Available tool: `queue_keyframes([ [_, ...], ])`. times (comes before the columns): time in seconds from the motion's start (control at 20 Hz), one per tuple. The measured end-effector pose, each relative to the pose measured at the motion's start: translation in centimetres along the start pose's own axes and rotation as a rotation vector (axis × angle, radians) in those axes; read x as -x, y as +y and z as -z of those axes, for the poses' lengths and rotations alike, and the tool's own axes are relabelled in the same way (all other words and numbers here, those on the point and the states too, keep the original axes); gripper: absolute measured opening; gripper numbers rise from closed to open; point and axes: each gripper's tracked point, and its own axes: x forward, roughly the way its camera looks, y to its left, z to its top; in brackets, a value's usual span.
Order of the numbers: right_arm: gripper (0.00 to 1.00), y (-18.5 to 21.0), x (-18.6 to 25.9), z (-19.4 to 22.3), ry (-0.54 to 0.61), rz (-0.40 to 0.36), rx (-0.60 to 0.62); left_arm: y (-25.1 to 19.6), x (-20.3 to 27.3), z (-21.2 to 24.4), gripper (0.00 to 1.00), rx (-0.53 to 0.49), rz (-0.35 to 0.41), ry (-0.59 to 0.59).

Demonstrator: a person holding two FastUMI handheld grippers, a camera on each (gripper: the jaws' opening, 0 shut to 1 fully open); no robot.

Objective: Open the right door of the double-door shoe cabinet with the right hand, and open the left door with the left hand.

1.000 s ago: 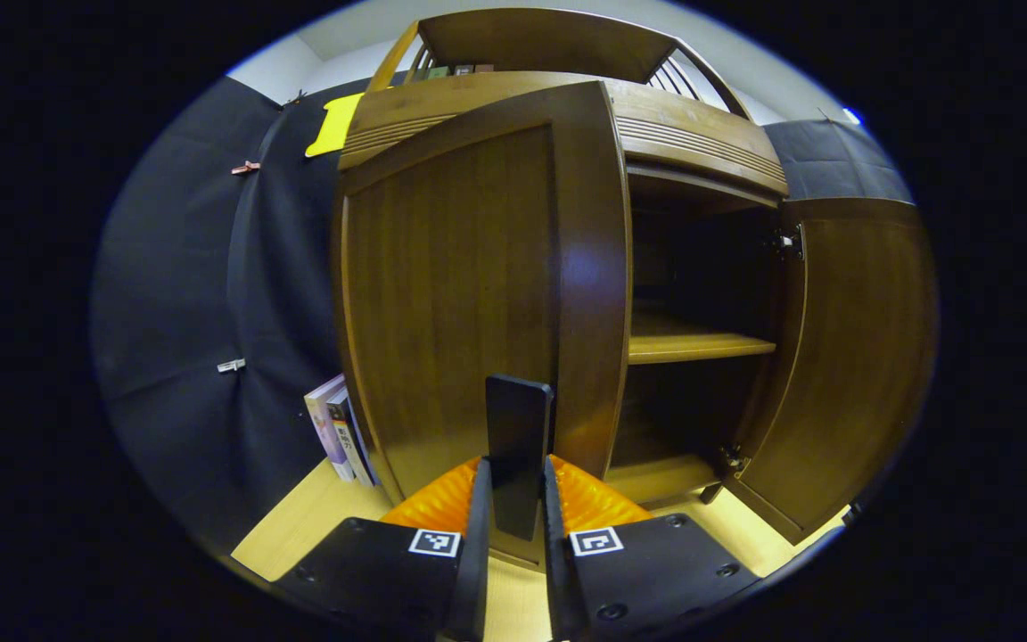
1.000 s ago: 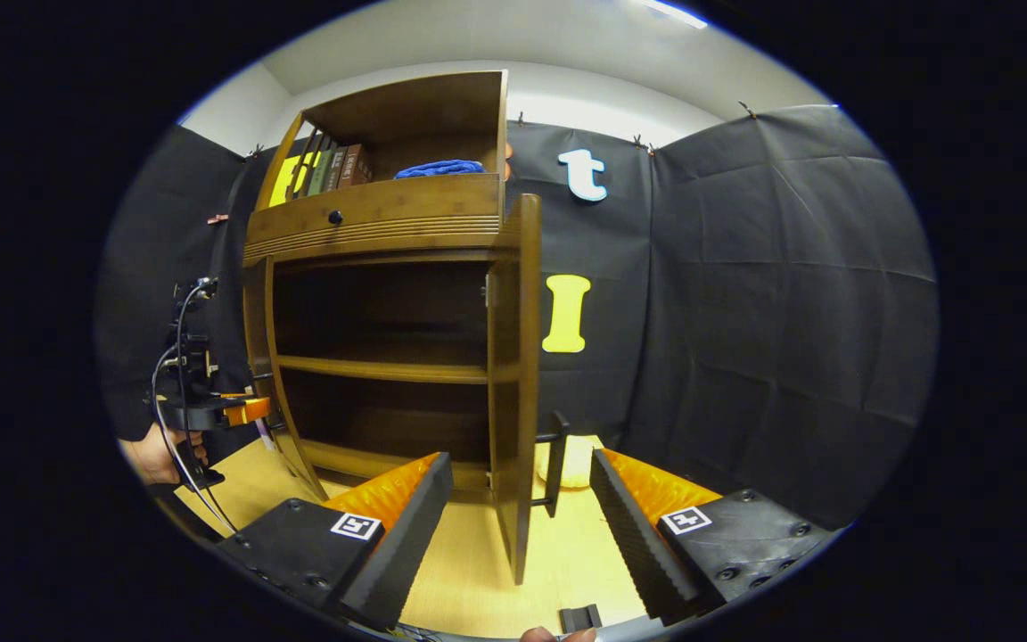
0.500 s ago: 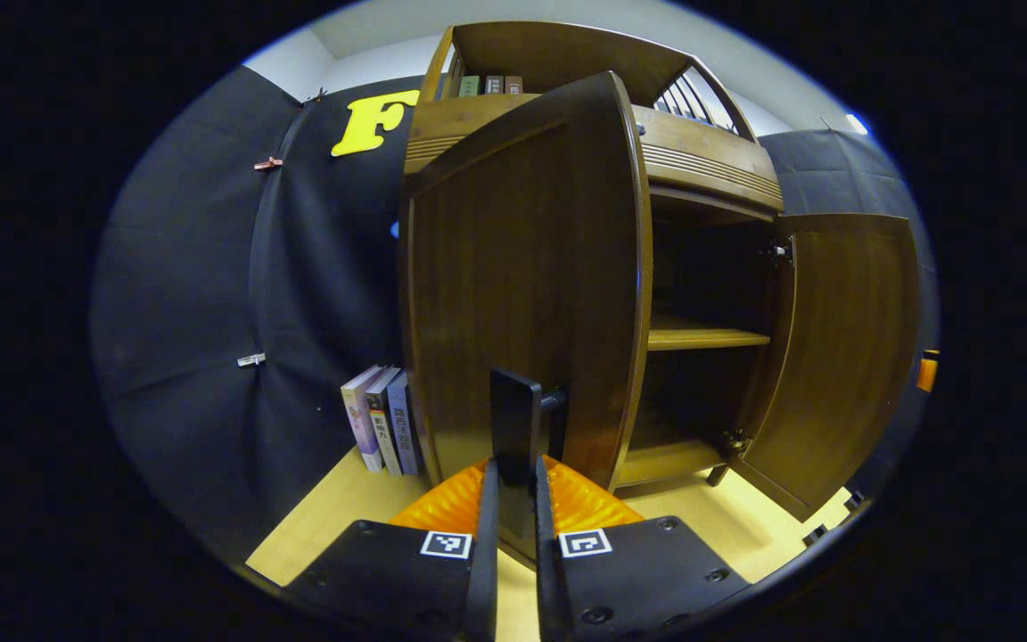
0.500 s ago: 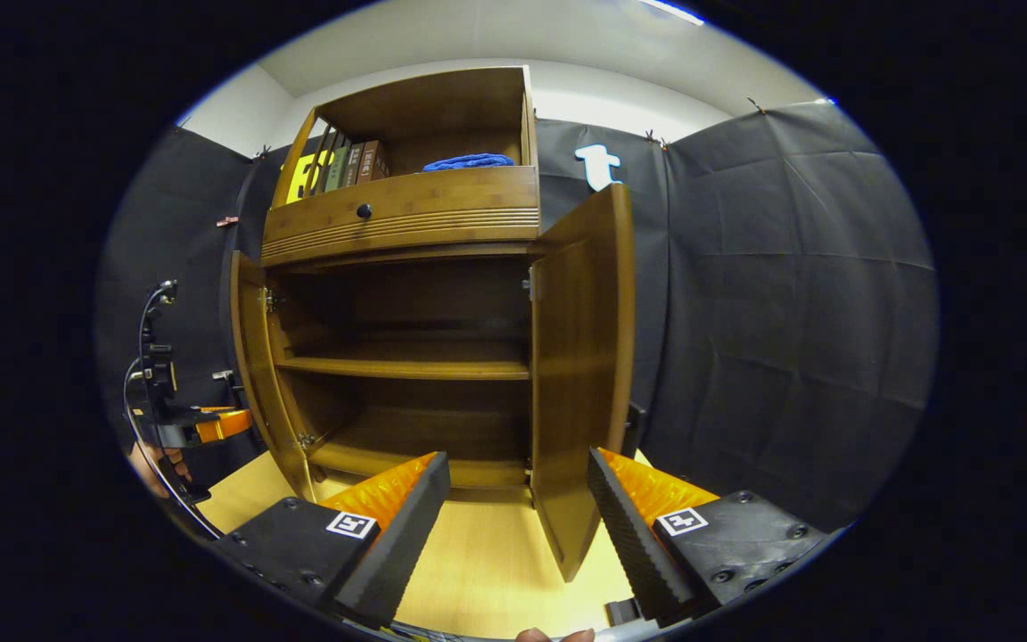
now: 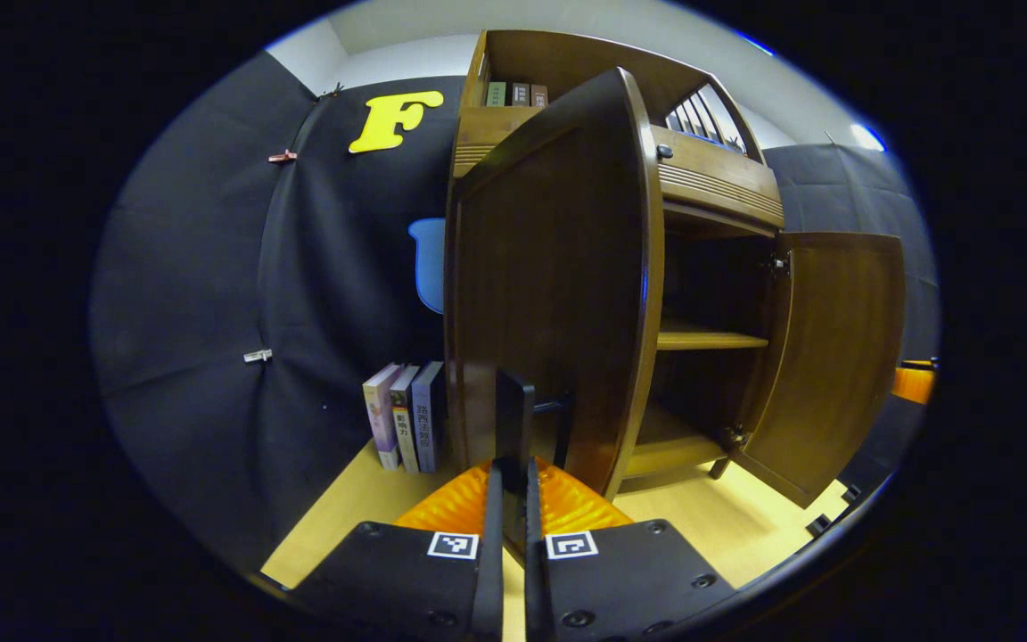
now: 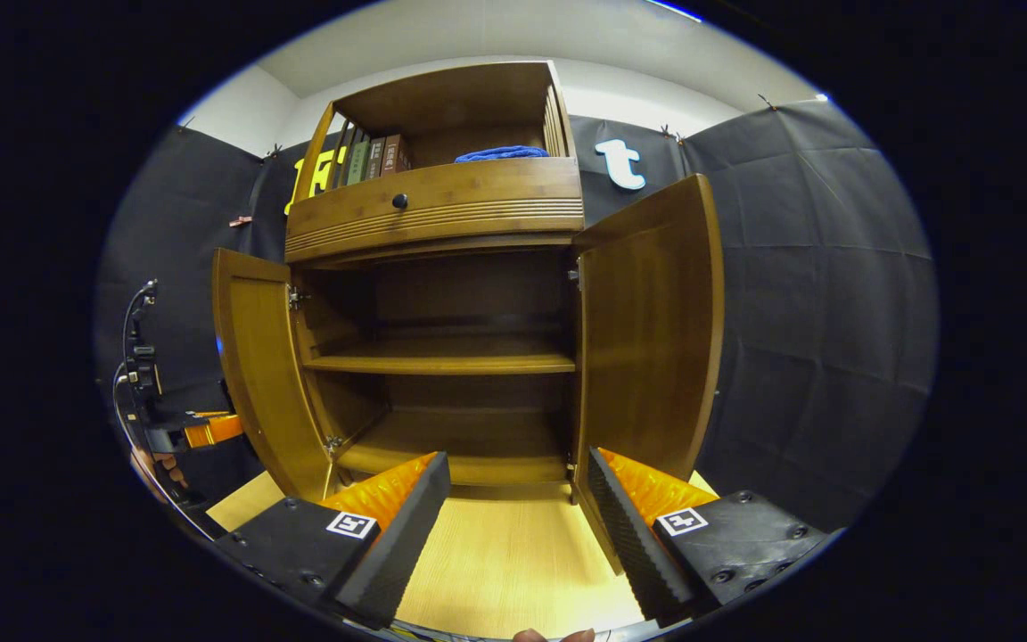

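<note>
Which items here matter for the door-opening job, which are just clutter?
Job:
left door
its handle, clamped by left gripper
right door
right gripper, open, off the door

Clutter:
books on floor
books on top shelf
blue cloth
drawer knob

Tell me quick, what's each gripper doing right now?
Left gripper: shut on the left door's handle.
Right gripper: open, holding nothing.

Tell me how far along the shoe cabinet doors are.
Done: the right door stands wide open and the right gripper is open, clear of it. In hand: the left gripper is shut on the left door's handle, the left door swung well out. Left: letting go.
</note>
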Motion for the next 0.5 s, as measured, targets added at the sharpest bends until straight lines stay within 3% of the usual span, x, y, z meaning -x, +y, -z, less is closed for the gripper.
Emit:
queue_keyframes([
  [0.35, 0.96, 1.4, -0.9, 0.9, 0.023, -0.021, -0.048, 7.3, 0.5, 0.2, 0.1, -0.005, -0.127, 0.0],
  [0.5, 0.98, 1.5, -1.4, 1.0, 0.03, -0.02, -0.058, 8.3, 0.9, 0.3, 0.11, 0.049, -0.091, 0.005],
])
